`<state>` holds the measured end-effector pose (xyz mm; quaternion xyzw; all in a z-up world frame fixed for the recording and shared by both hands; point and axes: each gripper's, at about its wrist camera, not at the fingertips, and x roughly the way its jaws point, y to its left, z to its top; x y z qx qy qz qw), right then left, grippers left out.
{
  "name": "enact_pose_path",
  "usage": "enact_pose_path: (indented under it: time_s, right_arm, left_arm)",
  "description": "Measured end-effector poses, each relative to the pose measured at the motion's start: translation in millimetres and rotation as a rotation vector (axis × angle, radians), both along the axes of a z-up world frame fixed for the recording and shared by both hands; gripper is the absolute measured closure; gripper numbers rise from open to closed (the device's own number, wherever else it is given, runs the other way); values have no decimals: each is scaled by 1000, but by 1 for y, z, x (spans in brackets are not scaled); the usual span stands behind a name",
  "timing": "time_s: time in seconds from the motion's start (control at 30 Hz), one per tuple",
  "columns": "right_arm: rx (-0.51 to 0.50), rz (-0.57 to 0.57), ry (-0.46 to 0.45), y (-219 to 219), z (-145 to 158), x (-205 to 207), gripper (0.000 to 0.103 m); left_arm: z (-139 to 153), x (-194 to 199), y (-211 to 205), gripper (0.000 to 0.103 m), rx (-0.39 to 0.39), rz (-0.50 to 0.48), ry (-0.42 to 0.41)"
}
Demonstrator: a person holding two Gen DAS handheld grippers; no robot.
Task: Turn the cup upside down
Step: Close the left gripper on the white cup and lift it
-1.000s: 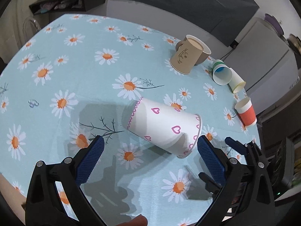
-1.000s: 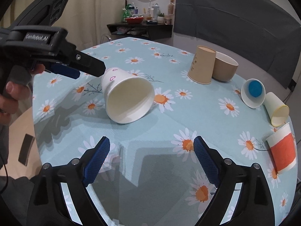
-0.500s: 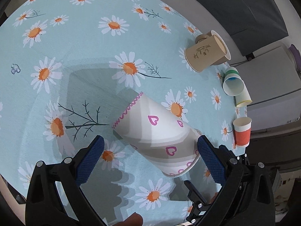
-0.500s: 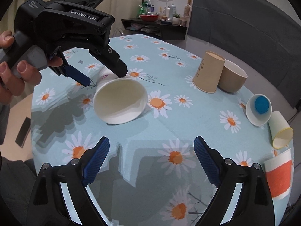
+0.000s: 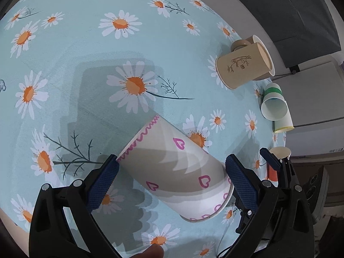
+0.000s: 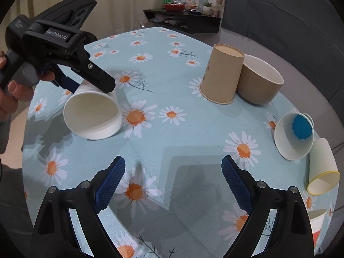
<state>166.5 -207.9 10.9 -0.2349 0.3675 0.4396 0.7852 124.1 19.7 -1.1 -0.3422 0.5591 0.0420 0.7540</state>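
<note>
A white paper cup with pink hearts (image 5: 176,169) lies on its side on the daisy tablecloth (image 5: 86,64). Its base points to the upper left and its open mouth to the lower right. My left gripper (image 5: 171,173) is open and straddles the cup, one blue pad at the base end, the other near the rim. In the right wrist view the cup (image 6: 93,116) shows its open mouth, with the left gripper (image 6: 86,79) above it. My right gripper (image 6: 173,182) is open and empty, over bare tablecloth in front of the cup.
A tan cup stands upside down (image 6: 221,73) against a tan bowl (image 6: 260,79) at the far right. A white cup with a blue bottom (image 6: 294,135) and a yellow-rimmed cup (image 6: 322,167) lie on their sides near the right edge. An orange cup (image 5: 277,161) stands beyond them.
My left gripper has moved down and forward over the lying cup, so its pads now straddle it. The right gripper has drifted slightly. The cup has stayed in place.
</note>
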Motion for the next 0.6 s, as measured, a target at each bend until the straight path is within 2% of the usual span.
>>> enact_pose_path:
  time_s: [0.07, 0.2, 0.27, 0.4, 0.5, 0.53, 0.57, 0.6]
  right_arm:
    - [7, -5, 5, -1, -1, 2, 16]
    - [3, -7, -9, -3, -2, 1, 16]
    - [4, -5, -15, -3, -1, 0, 16]
    - [-2, -6, -27, -3, 0, -4, 16]
    - [-14, -8, -41, -3, 1, -8, 16]
    - [-15, -8, -45, -3, 1, -9, 16]
    - [-15, -8, -47, -3, 1, -10, 16]
    - [-14, -8, -47, -4, 1, -12, 16]
  left_arm:
    - [-3, 3, -1, 7, -4, -15, -2]
    - [-3, -1, 3, 21, -18, -29, -3]
    - [-3, -4, 3, 24, -23, -46, -5]
    - [-5, -12, 1, 25, -43, -78, 28]
    - [-6, -15, -2, 21, -72, -98, 68]
    - [-5, -15, -3, 17, -74, -103, 81]
    - [-4, -17, -4, 7, -75, -101, 96]
    - [-2, -19, -6, 6, -76, -100, 97]
